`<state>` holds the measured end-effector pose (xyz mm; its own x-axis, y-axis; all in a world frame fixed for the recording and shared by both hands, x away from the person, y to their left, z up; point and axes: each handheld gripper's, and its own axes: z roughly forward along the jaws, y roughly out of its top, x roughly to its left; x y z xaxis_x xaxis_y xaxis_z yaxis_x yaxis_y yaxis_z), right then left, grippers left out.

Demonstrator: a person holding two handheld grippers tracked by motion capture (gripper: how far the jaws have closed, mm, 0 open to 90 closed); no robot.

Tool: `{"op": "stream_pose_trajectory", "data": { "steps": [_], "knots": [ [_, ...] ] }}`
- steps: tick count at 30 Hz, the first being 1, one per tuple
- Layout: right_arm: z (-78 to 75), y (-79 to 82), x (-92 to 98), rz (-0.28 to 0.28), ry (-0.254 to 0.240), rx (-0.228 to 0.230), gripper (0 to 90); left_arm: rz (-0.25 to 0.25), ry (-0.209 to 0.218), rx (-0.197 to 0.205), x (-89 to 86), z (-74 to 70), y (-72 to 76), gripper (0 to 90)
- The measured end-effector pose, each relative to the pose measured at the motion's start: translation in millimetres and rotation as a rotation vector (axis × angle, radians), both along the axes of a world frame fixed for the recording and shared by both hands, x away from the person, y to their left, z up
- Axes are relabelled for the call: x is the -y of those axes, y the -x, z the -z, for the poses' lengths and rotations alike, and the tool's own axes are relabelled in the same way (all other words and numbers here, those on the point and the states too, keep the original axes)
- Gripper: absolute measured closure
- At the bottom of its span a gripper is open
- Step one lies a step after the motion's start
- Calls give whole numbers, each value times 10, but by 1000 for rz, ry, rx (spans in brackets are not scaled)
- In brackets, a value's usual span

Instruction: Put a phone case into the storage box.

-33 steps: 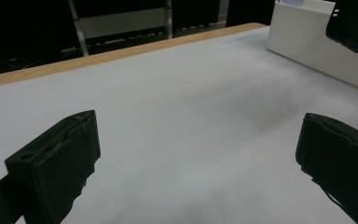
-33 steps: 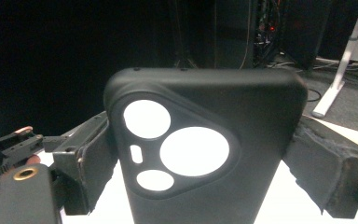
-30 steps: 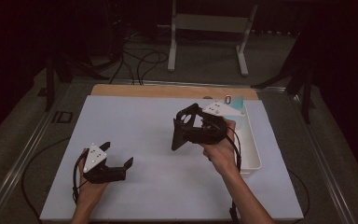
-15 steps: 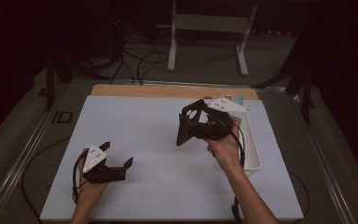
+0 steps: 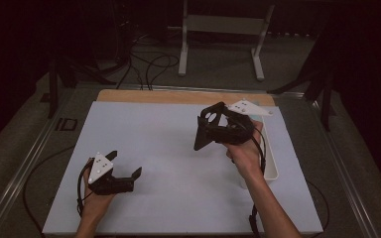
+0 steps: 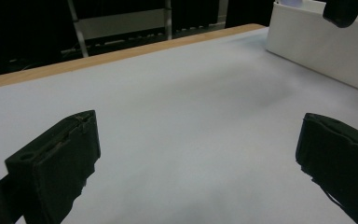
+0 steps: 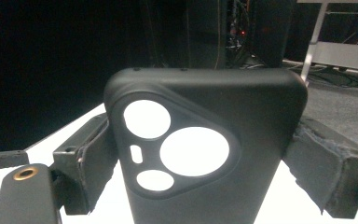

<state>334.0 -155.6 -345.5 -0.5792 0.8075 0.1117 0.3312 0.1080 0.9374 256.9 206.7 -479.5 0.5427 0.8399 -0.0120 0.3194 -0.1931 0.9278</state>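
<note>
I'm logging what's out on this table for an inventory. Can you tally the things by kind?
Black phone case, clamped in the right claw: 1
White bin at the table's right edge: 1
Hand-held claws, counting the left claw: 2
Total: 4

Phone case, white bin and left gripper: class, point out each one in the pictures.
phone case [image 7: 242, 140], right gripper view, on its black back beside the camera cutouts.
white bin [image 6: 317, 39], left gripper view, on its side wall.
left gripper [image 5: 125, 167], high view, midway between its fingertips.
</note>
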Motion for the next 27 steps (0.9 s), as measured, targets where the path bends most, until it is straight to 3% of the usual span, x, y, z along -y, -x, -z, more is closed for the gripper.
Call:
{"op": "stream_pose_trajectory", "data": {
  "steps": [27],
  "knots": [
    [-56,-140,323,98,15,12,142,3,1,0,5,-1,1,5]
  ]
}}
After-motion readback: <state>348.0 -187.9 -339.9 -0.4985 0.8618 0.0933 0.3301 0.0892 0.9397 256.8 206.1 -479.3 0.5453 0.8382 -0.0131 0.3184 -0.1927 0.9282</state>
